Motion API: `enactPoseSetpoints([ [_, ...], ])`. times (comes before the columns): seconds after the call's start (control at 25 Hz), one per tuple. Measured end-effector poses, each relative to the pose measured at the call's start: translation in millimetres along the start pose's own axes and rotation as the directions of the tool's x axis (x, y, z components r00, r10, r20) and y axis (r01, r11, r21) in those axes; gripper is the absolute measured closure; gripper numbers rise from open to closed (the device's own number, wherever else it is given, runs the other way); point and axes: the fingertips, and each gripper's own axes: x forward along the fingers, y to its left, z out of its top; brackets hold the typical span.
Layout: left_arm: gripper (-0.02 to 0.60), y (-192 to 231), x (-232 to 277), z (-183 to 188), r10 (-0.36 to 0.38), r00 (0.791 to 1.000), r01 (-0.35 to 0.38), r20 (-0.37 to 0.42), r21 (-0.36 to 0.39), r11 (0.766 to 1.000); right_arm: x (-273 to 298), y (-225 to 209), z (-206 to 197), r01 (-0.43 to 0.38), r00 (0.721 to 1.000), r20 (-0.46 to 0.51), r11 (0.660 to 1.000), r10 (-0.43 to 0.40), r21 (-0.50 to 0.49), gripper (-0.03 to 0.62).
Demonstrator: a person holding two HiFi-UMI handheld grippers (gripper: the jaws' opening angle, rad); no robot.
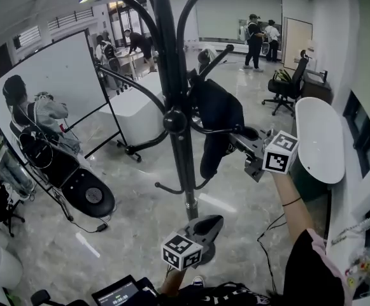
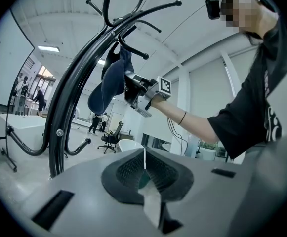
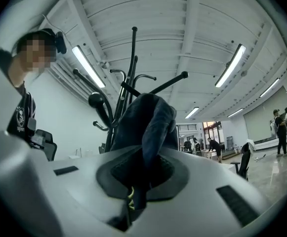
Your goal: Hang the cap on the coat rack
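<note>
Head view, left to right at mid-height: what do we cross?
whiteboard → coat rack pole → cap → right gripper → white table

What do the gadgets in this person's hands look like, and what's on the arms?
The left tongs and right tongs are grey plastic with dark ribbed pads; each carries a white cube with black square markers. The person wears a black short-sleeved T-shirt and a thin dark wristband on the right arm.
</note>
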Motion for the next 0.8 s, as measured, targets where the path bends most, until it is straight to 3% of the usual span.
enactPoseSetpoints([
  [0.2, 0.578, -4, -5, -6, 0.028, 0.999, -0.028, -0.017, -0.009, 1.000, 8, 28, -34, -0.041, 0.987, -0.157, 0.990, 0.019, -0.137, 0.566],
  [0.36, 0.578, -6, -15, -10, 0.047, 0.999, -0.047, -0.019, -0.013, 0.999, 10, 43, -38, -0.043, 0.992, -0.121, 0.995, 0.032, -0.085, 0.566],
  [0.56, 0.578, -15, -22, -12, 0.073, 0.997, -0.073, -0.016, -0.010, 0.997, -2, 43, -32, 0.035, 0.996, -0.080, 0.992, -0.045, -0.119, 0.566],
  [0.8, 0.578, -26, -34, -19, 0.097, 0.995, -0.097, -0.015, -0.023, 0.995, -24, 47, -51, 0.101, 0.989, -0.104, 0.992, -0.109, -0.078, 0.546],
])
